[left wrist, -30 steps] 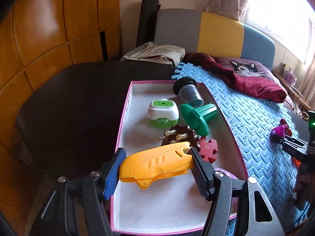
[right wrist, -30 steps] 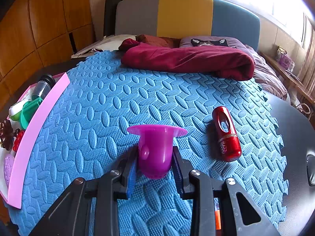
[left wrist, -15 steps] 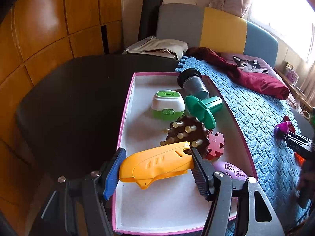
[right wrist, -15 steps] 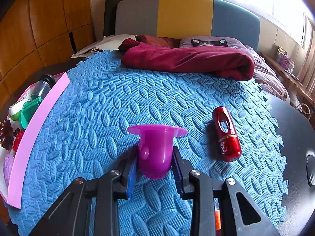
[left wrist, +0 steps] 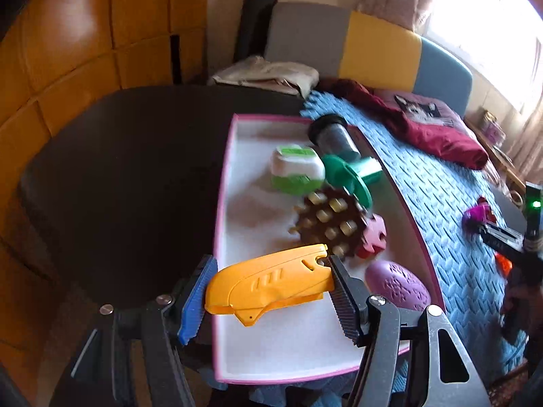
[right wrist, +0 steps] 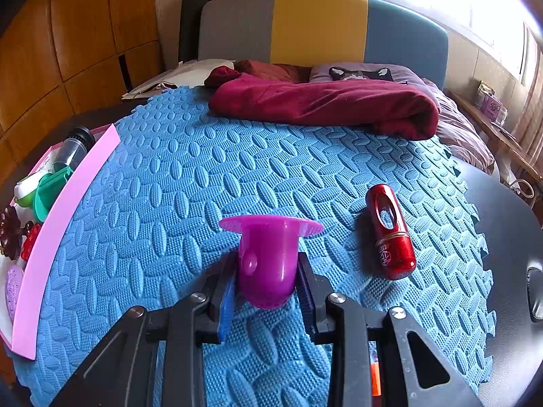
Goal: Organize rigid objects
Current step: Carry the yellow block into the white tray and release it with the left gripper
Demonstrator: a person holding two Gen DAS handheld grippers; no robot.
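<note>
I've got the left gripper [left wrist: 269, 286] pinching the orange tool [left wrist: 268, 283] end to end, fingers pressed on both its tips, held over the near part of the pink tray [left wrist: 222, 203]. Vs a sec ago the view has slid a bit: the tray's near edge and the purple egg [left wrist: 397, 285] at its near-right corner now show more fully, and the brown peg block [left wrist: 327, 224] sits further up in frame. The grip itself hasn't changed, same width, tool hasn't slipped. I read that as the left hand creeping twd a drop spot on the bare white floor at the tray's near-left, not yet released.

Right gripper [right wrist: 266, 279] hasn't budged. Fingers squeezed tight on the purple cup [right wrist: 268, 257], which hangs flange-forward over the blue foam mat [right wrist: 169, 176], mid-mat, well apart from the tray's right wall. Red capsule [right wrist: 390, 230] lies flat on the mat just to the right of it, untouched.

Already in the tray: black-capped jar [left wrist: 334, 135] at the far-right corner, green-and-white box [left wrist: 295, 169], green funnel [left wrist: 349, 178], peg block, red cross piece [left wrist: 373, 240], egg. They crowd the right wall; left strip is free.

So for the task: orange tool is nearly placed, cup is next in line, capsule still left on the mat. Can't tell if the tool touches the tray floor yet.
</note>
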